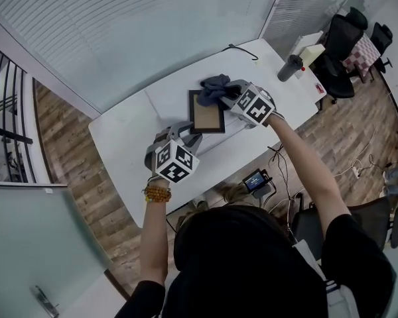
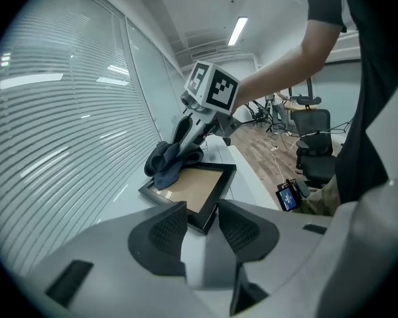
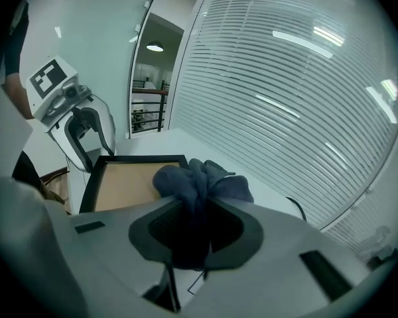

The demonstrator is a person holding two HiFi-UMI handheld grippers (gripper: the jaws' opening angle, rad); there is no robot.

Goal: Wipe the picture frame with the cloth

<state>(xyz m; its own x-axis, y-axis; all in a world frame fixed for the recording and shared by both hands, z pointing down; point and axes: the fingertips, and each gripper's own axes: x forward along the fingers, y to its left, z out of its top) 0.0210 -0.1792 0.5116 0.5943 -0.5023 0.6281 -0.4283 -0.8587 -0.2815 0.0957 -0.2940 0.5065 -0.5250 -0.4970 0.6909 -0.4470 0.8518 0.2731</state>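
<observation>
- The left gripper (image 2: 202, 214) is nearest the person, with its jaws apart. The near corner of the picture frame (image 2: 194, 189) sits in the gap, and the pads do not appear to press on it.
- To do this step well, I judge that this gripper should close on that corner, or press down on the rim, so the frame cannot slide while it is wiped.
- The frame lies flat near the middle of the white table (image 1: 129, 124), with its brown panel facing up.
- The right gripper (image 3: 199, 207) is clamped on the bunched dark blue cloth (image 3: 202, 181). The cloth rests on the frame's far corner, overlapping both the rim and the panel.
- Long, light strokes along each black edge and then across the panel should work best. Only the fabric should touch the frame, not the jaw tips.
- I can read no brand or label on the frame or the cloth.
- Each marker cube (image 1: 255, 105) carries black-and-white square patterns rather than words.
- Any print on the dark tumbler (image 1: 290, 68) at the far end of the table is too small to make out.
</observation>
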